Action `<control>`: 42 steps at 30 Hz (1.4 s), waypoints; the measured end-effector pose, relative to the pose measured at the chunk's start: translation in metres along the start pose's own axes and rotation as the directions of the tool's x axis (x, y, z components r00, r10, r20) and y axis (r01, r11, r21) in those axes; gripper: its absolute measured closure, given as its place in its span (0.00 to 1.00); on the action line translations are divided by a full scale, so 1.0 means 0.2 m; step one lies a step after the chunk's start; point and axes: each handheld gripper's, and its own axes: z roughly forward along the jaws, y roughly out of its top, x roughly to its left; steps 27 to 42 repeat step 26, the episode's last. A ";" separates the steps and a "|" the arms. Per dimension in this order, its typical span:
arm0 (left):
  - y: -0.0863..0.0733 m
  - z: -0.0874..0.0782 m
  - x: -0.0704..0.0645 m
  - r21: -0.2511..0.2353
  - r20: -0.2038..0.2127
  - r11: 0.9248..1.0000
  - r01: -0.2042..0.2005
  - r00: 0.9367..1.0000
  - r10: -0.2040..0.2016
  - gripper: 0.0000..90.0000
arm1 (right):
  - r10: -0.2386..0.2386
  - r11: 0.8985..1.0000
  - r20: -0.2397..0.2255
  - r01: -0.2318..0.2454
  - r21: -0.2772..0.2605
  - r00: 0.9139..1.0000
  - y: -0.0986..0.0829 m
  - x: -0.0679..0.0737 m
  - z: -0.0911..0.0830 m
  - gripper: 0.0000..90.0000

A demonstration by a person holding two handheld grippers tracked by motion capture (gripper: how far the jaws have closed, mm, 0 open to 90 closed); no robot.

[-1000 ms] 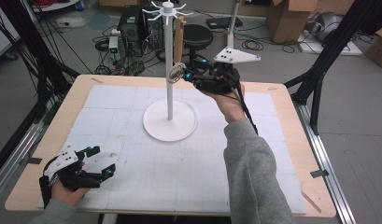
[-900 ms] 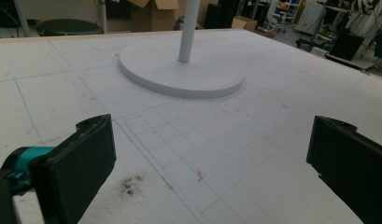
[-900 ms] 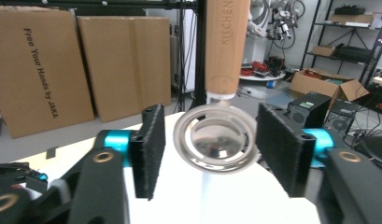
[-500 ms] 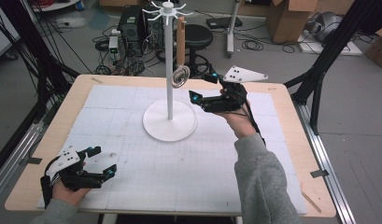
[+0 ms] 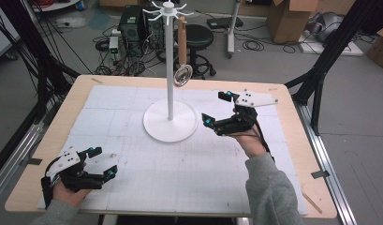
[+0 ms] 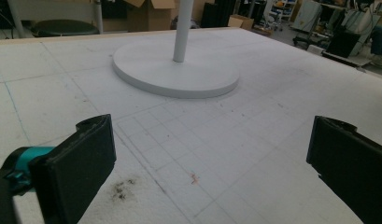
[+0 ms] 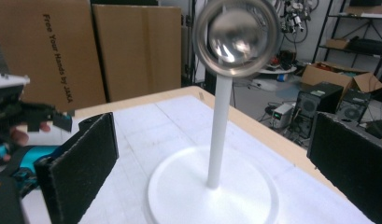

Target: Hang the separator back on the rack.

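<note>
White foam board covers the wooden table point(image 5: 292, 101) in front of me. At the near left corner, my left gripper point(image 5: 99, 162) rests low on the board, jaws spread wide with nothing between them; its own view looks across the bare grid toward the round base of the stand.

In the middle stands a white hook stand point(image 5: 170, 84), a tall pole on a disc base with a ring of small hooks at the top. From one hook hangs a ladle point(image 5: 182, 56), wooden handle up, shiny metal bowl down, dangling beside the pole and well above the base.

To the right of the stand, my right gripper point(image 5: 217, 108) hovers above the board, near the base but apart from the ladle, jaws wide and holding nothing. Its view looks up at the ladle bowl point(image 7: 237, 36), close and slightly blurred.

I judge the ladle is hung. The risk now is my right gripper brushing the bowl and swinging the handle off its hook, or nudging the pole and tipping the stand.
</note>
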 end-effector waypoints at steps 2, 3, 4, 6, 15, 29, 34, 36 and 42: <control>0.00 0.00 0.00 0.001 0.002 1.000 -0.002 1.000 0.002 0.02 | 0.007 1.000 0.002 -0.007 -0.008 1.000 -0.05 0.00 -0.03 0.01; 0.00 0.00 0.00 0.002 0.002 1.000 -0.004 1.000 0.004 0.02 | 0.005 1.000 0.005 -0.005 -0.010 1.000 -0.07 0.01 -0.05 0.01; 0.00 0.00 0.00 0.003 0.002 1.000 -0.005 1.000 0.005 0.02 | 0.003 1.000 0.009 -0.003 -0.018 1.000 -0.09 0.01 -0.07 0.01; 0.00 0.01 0.00 0.003 0.002 1.000 -0.002 1.000 0.002 0.02 | -0.015 1.000 0.027 0.016 -0.014 1.000 -0.14 0.01 -0.10 0.01; 0.01 0.02 0.00 -0.012 0.009 1.000 -0.008 1.000 0.008 0.02 | 0.024 1.000 0.092 -0.025 0.014 0.995 -0.34 -0.04 -0.28 0.01; 0.03 0.05 -0.01 -0.032 0.018 0.999 -0.021 1.000 0.022 0.02 | 0.112 0.993 0.137 -0.115 0.015 0.984 -0.51 -0.05 -0.43 0.01; 0.03 0.05 -0.01 -0.032 0.018 0.999 -0.021 1.000 0.022 0.02 | 0.112 0.993 0.137 -0.115 0.015 0.984 -0.51 -0.05 -0.43 0.01; 0.03 0.05 -0.01 -0.032 0.018 0.999 -0.021 1.000 0.022 0.02 | 0.112 0.993 0.137 -0.115 0.015 0.984 -0.51 -0.05 -0.43 0.01; 0.03 0.05 -0.01 -0.032 0.018 0.999 -0.021 1.000 0.022 0.02 | 0.112 0.993 0.137 -0.115 0.015 0.984 -0.51 -0.05 -0.43 0.01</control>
